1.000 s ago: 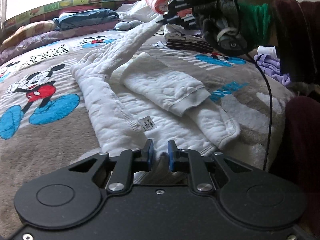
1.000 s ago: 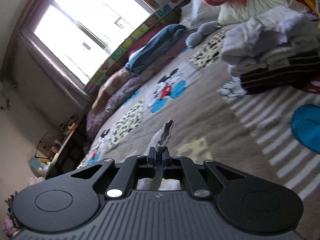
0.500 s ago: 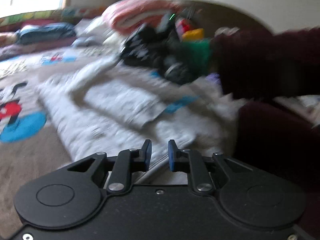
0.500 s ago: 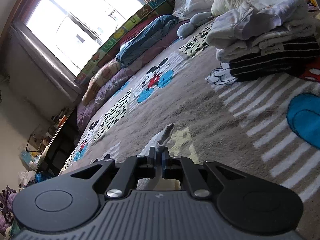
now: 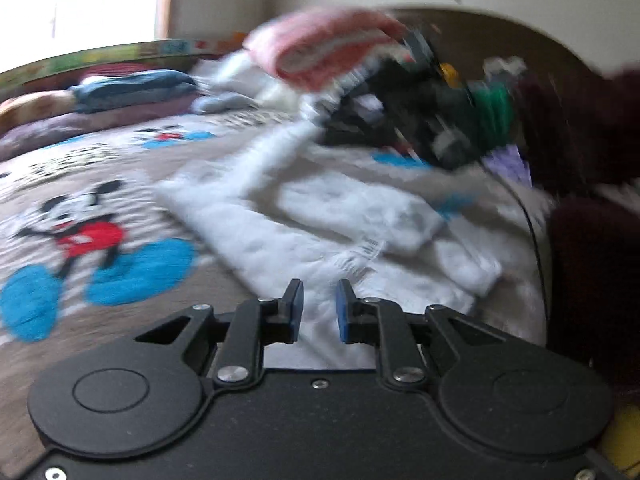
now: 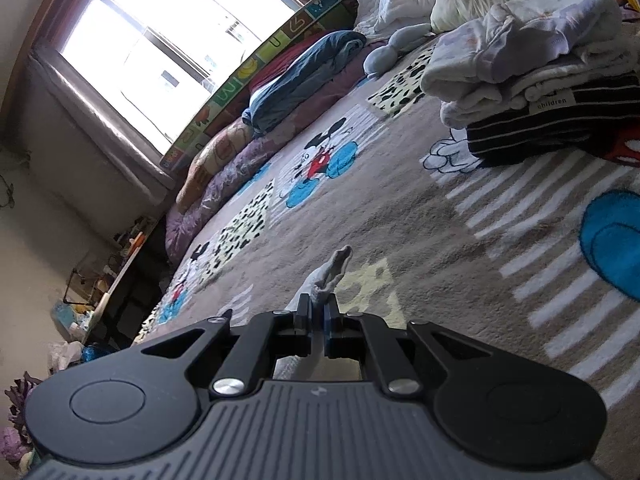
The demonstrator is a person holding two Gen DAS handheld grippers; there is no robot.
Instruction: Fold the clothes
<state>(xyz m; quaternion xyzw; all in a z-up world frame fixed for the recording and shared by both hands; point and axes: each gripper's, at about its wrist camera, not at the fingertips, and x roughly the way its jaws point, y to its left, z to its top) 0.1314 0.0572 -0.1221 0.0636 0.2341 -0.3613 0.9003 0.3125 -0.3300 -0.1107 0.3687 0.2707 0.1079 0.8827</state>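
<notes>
You have one white quilted cotton garment (image 5: 304,232) spread on the beige cartoon-mouse bed blanket (image 5: 132,160), its long axis running from just ahead of your left claw (image 5: 319,307) away toward the pillows, one sleeve folded across it. Your left claw stands spread over the near hem, gripping nothing; your right claw (image 6: 318,312) is pressed together, pinching the far sleeve end (image 6: 332,270), which points up and away. Farther off: one stack of folded clothes (image 6: 532,92), one rolled blue blanket (image 6: 304,76).
</notes>
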